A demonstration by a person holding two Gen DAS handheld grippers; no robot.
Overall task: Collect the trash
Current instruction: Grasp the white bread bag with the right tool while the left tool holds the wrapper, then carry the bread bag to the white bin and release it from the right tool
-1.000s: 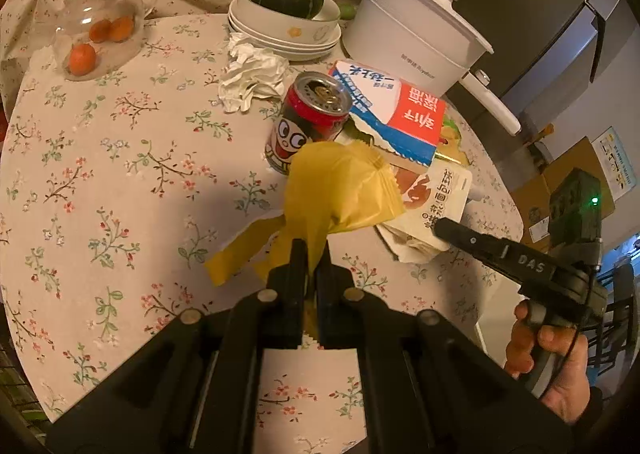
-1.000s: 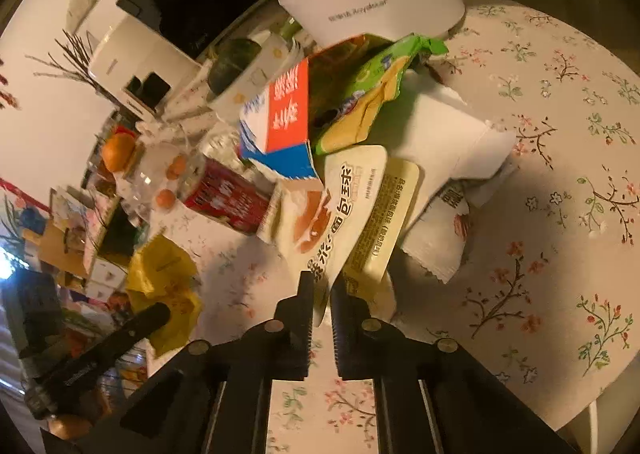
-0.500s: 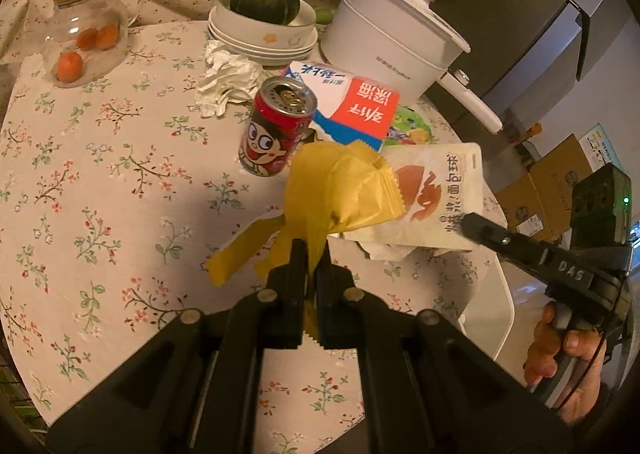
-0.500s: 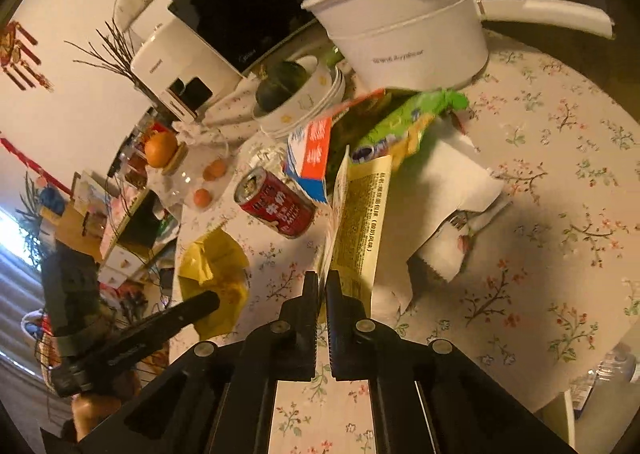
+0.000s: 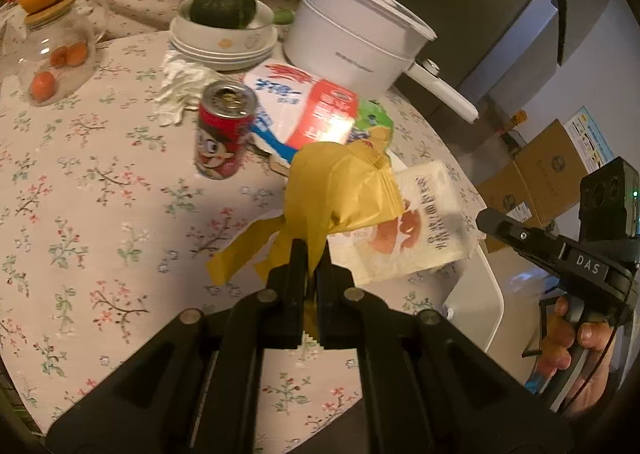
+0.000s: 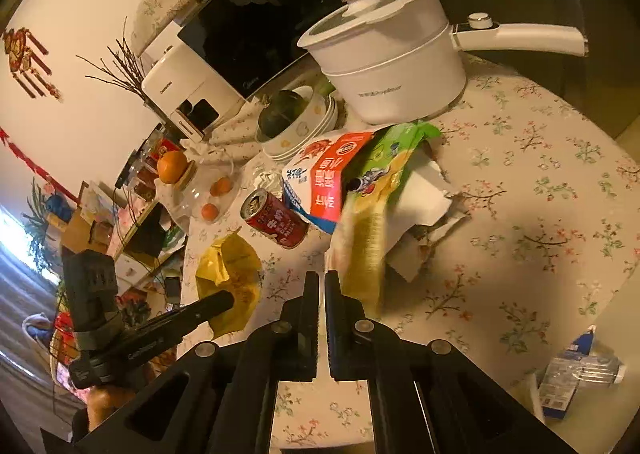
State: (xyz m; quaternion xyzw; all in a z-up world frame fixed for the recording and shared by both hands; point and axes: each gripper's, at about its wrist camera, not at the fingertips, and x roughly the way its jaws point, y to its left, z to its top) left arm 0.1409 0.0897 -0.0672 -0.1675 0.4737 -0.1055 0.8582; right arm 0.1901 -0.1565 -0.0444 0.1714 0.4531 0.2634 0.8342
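Trash is partly in hand and partly on the flowered table. The left gripper has its jaws pressed together on the tail of a crumpled yellow wrapper, which hangs above the cloth. The right gripper has its jaws closed on the edge of a white snack bag, lifted clear of the table. A red can, a crumpled tissue, a milk carton and a green packet wait on the cloth, close to one another.

Both holds look thin: each gripper pinches only an edge, so a quick swing could probably let the yellow wrapper or the snack bag slide out and drop. The two loads sit close together and could snag each other. A low sweep might also knock the upright can.

The left wrist view shows the snack bag's printed face and the person's hand on the right gripper's handle. The right wrist view shows that bag edge-on and blurred, plus torn white paper under the green packet and an empty plastic bottle off the table's edge, which the left view misses.
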